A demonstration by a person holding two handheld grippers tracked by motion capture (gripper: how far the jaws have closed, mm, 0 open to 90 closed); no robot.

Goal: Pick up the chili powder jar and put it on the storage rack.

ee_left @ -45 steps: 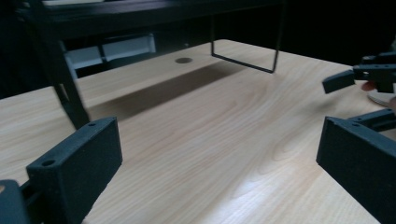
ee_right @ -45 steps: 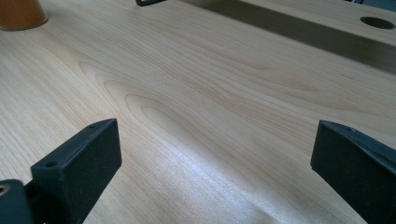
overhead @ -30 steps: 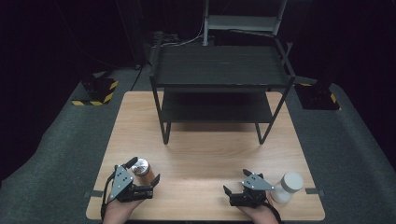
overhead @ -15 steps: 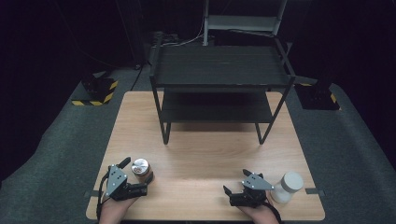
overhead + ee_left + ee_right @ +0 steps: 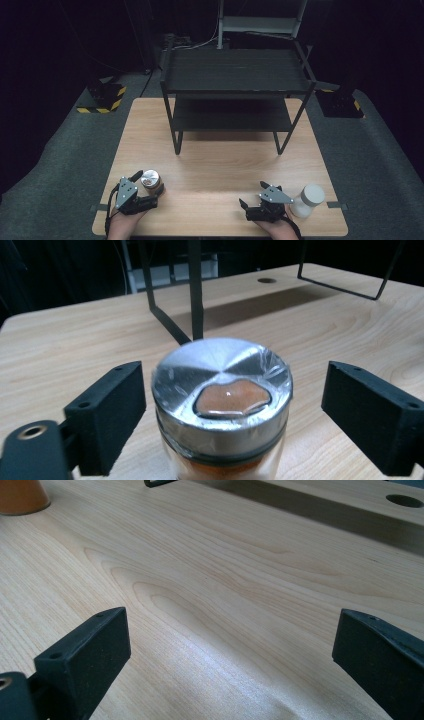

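A glass jar of orange powder with a silver lid [image 5: 222,390] stands upright on the wooden table [image 5: 220,160] near its front left corner [image 5: 150,181]. My left gripper [image 5: 145,189] has this jar between its jaws, which have just been closing. In the left gripper view [image 5: 235,390] the left jaw is almost at the lid, while a gap remains at the right jaw. My right gripper [image 5: 251,194] rests low at the front right, open, with bare wood between its jaws [image 5: 230,630]. It points towards the orange jar [image 5: 20,495].
A white-lidded jar [image 5: 310,199] stands just right of the right gripper. A black two-tier wire rack [image 5: 235,85] occupies the far half of the table, its legs [image 5: 195,290] rising behind the orange jar. Dark floor surrounds the table.
The left gripper has shifted slightly left, and its jaws stand closer around the silver-lidded jar. The right gripper and white-lidded jar have not moved.
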